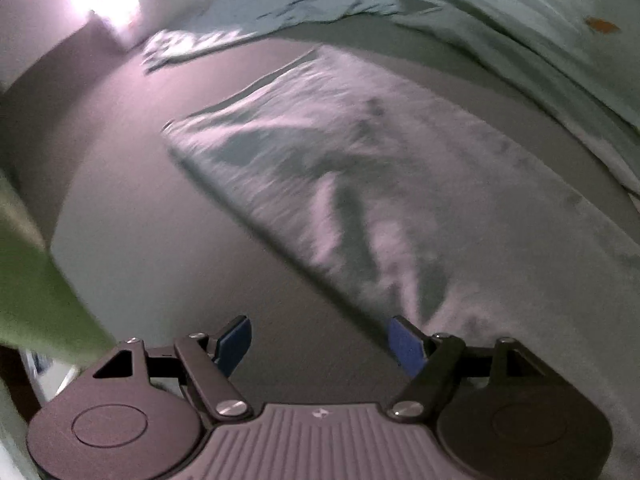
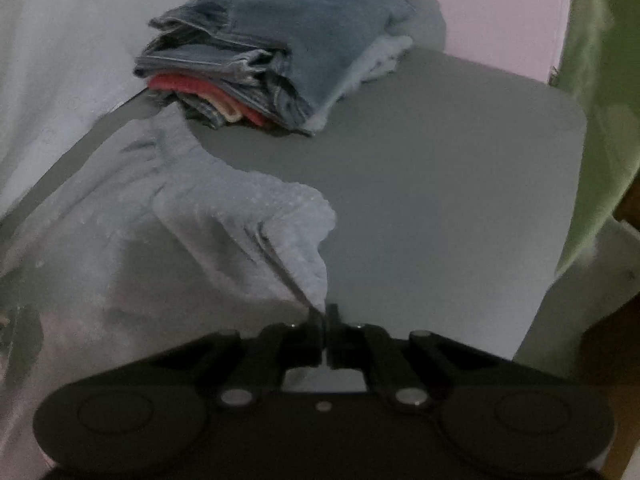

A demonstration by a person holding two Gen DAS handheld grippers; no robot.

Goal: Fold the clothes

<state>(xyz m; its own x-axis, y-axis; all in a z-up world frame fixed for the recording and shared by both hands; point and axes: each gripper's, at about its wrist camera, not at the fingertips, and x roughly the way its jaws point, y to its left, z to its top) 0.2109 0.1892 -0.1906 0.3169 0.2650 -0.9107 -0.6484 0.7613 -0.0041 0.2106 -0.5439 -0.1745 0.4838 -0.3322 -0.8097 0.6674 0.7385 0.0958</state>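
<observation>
A pale blue towel-like cloth (image 1: 340, 176) lies stretched along the grey table (image 1: 160, 240) in the left wrist view. My left gripper (image 1: 320, 340) is open, its blue pads (image 1: 406, 344) apart, with the right pad at the cloth's near corner. In the right wrist view my right gripper (image 2: 325, 320) is shut on a corner of the same pale blue cloth (image 2: 248, 220), which is lifted and bunched to the left of it.
A stack of folded clothes (image 2: 260, 56), jeans on top and a red item beneath, sits at the far side of the table (image 2: 440, 180). White bedding (image 1: 520, 20) lies beyond. A green cloth (image 2: 600, 100) hangs at the table's edge.
</observation>
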